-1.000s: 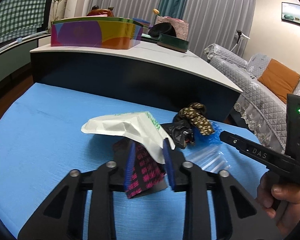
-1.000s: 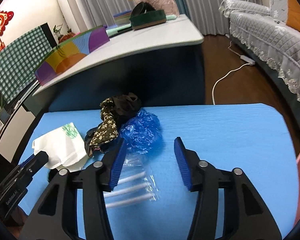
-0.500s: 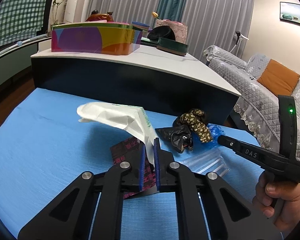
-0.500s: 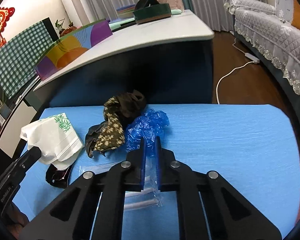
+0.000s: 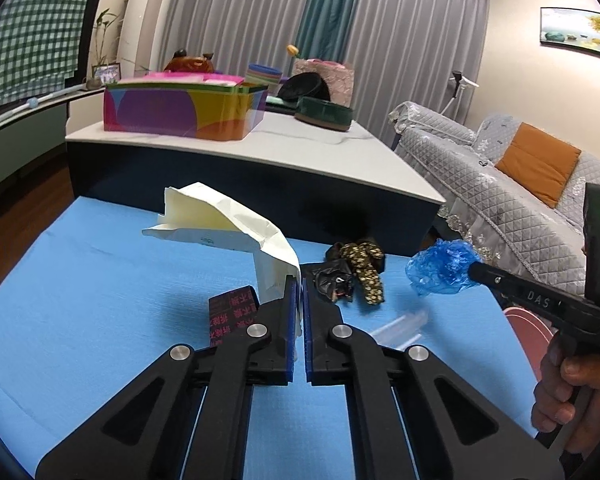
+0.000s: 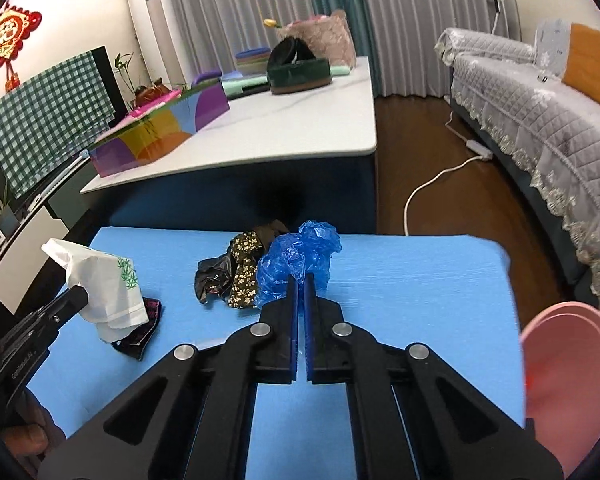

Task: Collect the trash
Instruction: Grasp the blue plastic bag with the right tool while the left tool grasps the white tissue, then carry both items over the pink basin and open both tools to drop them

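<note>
Left gripper [image 5: 297,280]: jaws nearly closed, pinching white paper wrapper [image 5: 236,224], which is lifted above blue mat [image 5: 80,300]. Red-black packet [image 5: 230,314] lies on mat just below-left of its fingertips. Right gripper [image 6: 299,278]: jaws nearly closed on crumpled blue plastic bag [image 6: 296,258], raised off mat. Floral cloth [image 6: 246,270] and black wrapper [image 6: 212,276] lie just left of its tips.

Left claw [image 5: 297,284], right claw [image 6: 301,280]: black frames, blue pads, silver screws; bare-skinned hand [image 5: 576,392].
</note>
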Tool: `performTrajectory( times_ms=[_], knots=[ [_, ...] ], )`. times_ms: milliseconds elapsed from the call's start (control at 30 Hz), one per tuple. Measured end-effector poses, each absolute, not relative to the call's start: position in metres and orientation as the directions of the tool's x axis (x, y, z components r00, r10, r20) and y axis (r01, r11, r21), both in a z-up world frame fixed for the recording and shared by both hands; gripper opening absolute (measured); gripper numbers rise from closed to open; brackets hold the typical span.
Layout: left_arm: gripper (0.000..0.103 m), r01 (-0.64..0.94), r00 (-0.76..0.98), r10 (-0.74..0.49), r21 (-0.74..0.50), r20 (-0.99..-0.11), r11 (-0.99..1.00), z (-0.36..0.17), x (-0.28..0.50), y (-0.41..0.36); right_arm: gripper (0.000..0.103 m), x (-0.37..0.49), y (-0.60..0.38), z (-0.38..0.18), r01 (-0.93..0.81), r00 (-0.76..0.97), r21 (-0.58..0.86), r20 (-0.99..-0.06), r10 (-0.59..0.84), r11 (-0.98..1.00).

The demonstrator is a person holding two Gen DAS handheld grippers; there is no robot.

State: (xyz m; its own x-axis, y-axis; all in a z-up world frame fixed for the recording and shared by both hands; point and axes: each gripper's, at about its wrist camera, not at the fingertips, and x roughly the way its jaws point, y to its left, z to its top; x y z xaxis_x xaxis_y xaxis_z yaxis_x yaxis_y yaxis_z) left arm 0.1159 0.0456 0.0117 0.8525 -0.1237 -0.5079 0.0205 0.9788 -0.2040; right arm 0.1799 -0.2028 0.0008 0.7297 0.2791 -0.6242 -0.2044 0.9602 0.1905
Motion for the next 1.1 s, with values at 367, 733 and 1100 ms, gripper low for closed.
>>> performTrajectory(
  times_ms=[367,733,1100],
  knots=[
    [0.003,0.088,0.865,-0.166,-0.182,-0.473,0.979,0.032,0.082,0.033,0.003,0.118,-0.223,0.039,-0.191,0.783,0.133,-0.577,0.233,0.973],
    [0.003,0.167,0.864,-0.22,-0.155,-0.453,0.974,0.045,0.057,0.008,0.003,0.071,-0.236,0.06,-0.186,0.809,0.091,-0.551,0.205,0.978],
    [0.003,0.229,0.857,-0.262,-0.126,-0.444,0.965,0.053,0.041,-0.016,0.003,0.042,-0.239,0.082,-0.227,0.819,0.018,-0.537,0.201,0.974]
  ],
)
